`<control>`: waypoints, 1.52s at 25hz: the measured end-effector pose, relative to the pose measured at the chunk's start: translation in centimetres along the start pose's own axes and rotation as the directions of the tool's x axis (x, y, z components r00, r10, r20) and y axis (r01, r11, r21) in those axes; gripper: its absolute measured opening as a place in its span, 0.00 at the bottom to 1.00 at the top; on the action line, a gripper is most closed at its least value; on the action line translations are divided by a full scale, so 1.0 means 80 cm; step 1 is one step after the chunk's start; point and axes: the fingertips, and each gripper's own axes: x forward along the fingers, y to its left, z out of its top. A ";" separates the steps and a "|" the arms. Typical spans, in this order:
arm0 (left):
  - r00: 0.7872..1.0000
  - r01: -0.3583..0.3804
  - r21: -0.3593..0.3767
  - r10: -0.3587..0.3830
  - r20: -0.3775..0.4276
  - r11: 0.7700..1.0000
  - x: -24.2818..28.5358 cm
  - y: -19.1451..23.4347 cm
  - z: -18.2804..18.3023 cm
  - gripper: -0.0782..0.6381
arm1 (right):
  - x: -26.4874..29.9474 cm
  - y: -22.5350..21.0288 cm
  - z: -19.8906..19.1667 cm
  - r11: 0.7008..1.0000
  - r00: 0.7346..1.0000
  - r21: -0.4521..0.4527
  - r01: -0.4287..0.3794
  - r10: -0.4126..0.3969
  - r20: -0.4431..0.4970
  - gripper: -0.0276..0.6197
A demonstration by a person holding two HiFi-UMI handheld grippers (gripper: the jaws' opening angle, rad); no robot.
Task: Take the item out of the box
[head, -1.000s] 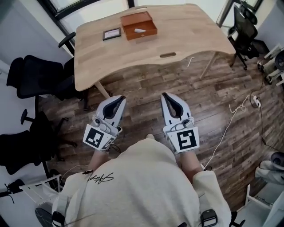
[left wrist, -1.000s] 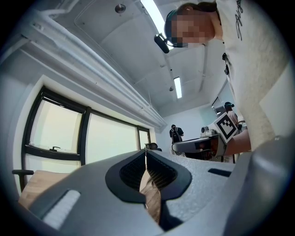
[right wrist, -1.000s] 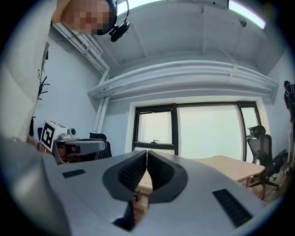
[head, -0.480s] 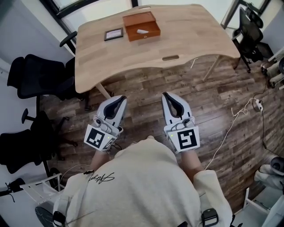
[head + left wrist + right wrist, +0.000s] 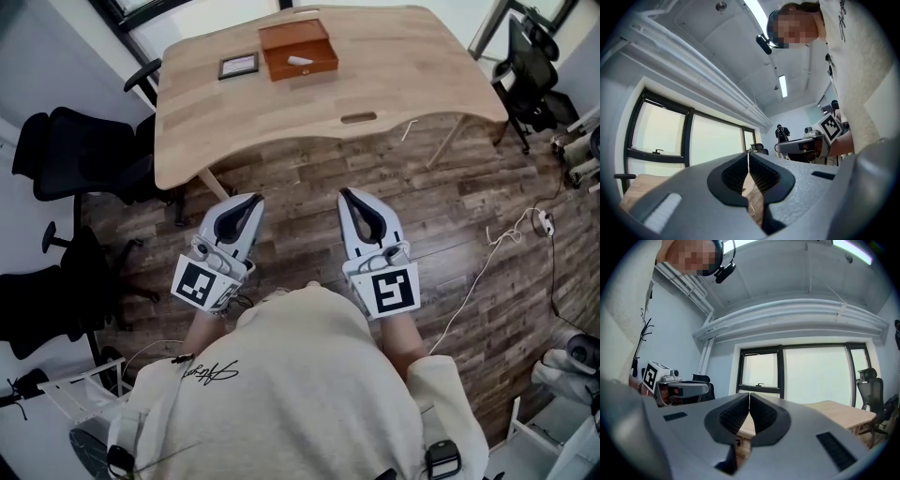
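Note:
An open brown wooden box [image 5: 298, 50] stands on the far part of the light wooden table [image 5: 375, 84], with a small white item [image 5: 298, 61] lying inside it. A dark framed lid or plaque [image 5: 237, 66] lies just left of the box. My left gripper [image 5: 247, 200] and right gripper [image 5: 348, 196] hang side by side over the wood floor, well short of the table's near edge. Both point toward the table with their jaws pressed together and nothing between them [image 5: 748, 157] [image 5: 749, 396].
Black office chairs [image 5: 80, 159] stand left of the table and another [image 5: 525, 66] at its right end. A white cable [image 5: 487, 253] trails over the floor at the right. A slot handle [image 5: 358, 118] is cut in the table near its front edge.
The table and box have shifted slightly up and away in the head view. Both grippers keep the same pose, still shut.

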 end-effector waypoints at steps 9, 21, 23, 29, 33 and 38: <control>0.999 -0.039 0.001 0.039 -0.013 0.999 -0.010 0.001 -0.003 0.12 | -0.002 -0.002 -0.004 1.000 1.000 0.009 -0.016 0.016 0.006 0.06; 1.000 -0.024 0.018 0.025 -0.002 1.000 0.016 0.024 -0.011 0.12 | 0.025 -0.021 -0.006 1.000 1.000 0.002 -0.006 0.006 0.020 0.06; 1.000 -0.022 0.019 0.022 -0.001 1.000 0.023 0.034 -0.012 0.12 | 0.035 -0.028 -0.007 1.000 1.000 -0.001 -0.003 0.003 0.016 0.06; 1.000 -0.012 0.025 0.012 0.005 1.000 0.049 0.066 -0.013 0.12 | 0.071 -0.044 -0.005 1.000 1.000 -0.003 0.001 -0.001 0.025 0.06; 1.000 -0.005 0.030 0.005 0.009 1.000 0.067 0.088 -0.018 0.12 | 0.095 -0.058 -0.006 1.000 1.000 -0.002 0.005 -0.005 0.027 0.06; 1.000 0.004 0.028 -0.004 0.007 1.000 0.090 0.116 -0.030 0.12 | 0.128 -0.074 -0.013 1.000 1.000 -0.009 0.007 -0.007 0.026 0.06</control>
